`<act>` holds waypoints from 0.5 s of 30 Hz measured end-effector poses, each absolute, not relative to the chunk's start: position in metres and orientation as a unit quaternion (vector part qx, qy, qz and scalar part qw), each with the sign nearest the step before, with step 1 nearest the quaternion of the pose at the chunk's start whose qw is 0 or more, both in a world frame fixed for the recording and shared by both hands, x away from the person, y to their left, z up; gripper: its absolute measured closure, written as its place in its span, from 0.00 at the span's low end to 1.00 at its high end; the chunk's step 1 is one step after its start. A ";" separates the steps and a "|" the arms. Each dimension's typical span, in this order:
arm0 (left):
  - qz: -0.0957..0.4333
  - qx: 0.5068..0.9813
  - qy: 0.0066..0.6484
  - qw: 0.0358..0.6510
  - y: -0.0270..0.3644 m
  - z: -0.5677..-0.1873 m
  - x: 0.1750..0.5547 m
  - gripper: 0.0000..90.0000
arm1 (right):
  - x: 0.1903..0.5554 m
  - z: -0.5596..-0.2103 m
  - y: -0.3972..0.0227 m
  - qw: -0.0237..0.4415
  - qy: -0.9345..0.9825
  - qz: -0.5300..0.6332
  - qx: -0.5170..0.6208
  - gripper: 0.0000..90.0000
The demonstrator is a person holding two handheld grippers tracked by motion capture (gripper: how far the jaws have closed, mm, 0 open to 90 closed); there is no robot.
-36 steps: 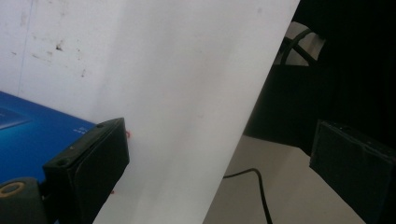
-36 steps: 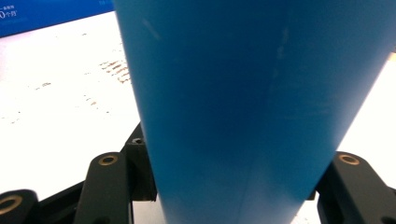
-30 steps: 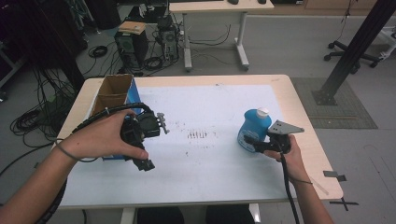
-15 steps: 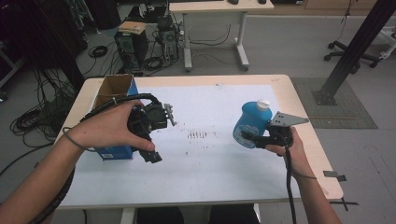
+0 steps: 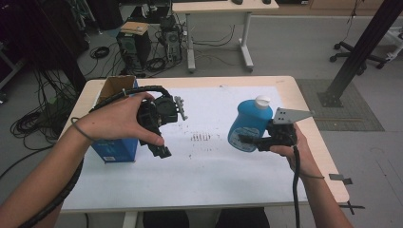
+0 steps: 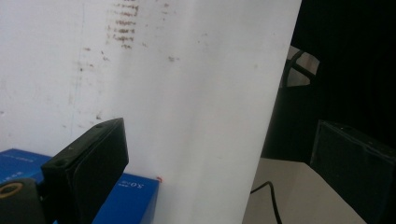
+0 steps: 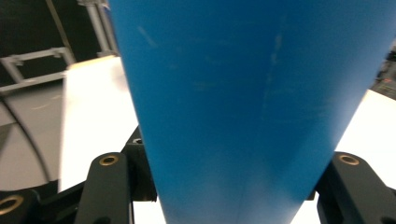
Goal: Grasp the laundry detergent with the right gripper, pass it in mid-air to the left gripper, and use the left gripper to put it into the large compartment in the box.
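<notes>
The right gripper (image 5: 252, 139) pinches a round blue plastic bottle with a white cap (image 5: 249, 125), held clear above the right half of the white-topped table (image 5: 214, 185). The left gripper (image 5: 161, 151), jaws spread and holding nothing, hovers beside the open blue cardboard box (image 5: 114, 149) at the left edge.

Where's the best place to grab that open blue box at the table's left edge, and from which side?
Judging by its pose, take the blue box by one upright side wall near the open top, coming from above: its flaps stand open, so one jaw could likely slip inside and one outside.
</notes>
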State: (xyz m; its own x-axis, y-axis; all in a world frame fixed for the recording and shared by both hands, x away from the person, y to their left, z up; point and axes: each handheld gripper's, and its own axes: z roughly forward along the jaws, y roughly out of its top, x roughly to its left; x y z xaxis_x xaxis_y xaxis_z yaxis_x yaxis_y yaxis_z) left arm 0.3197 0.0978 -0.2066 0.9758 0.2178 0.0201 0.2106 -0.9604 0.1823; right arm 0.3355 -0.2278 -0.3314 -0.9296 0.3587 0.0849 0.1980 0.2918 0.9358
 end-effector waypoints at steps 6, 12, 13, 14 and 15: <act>0.019 0.991 0.095 0.097 0.095 -0.203 0.322 0.05 | 0.333 -0.328 -0.222 0.058 0.810 0.563 0.157 0.48; 0.015 0.991 0.079 0.104 0.092 -0.200 0.321 0.05 | 0.331 -0.325 -0.214 0.049 0.818 0.557 0.134 0.48; 0.014 0.991 0.078 0.104 0.091 -0.200 0.321 0.05 | 0.330 -0.324 -0.212 0.048 0.820 0.555 0.128 0.48; 0.010 0.992 0.070 0.104 0.090 -0.200 0.321 0.05 | 0.330 -0.324 -0.211 0.046 0.821 0.554 0.127 0.48; 0.010 0.992 0.070 0.104 0.090 -0.200 0.321 0.05 | 0.330 -0.324 -0.211 0.046 0.821 0.554 0.127 0.48</act>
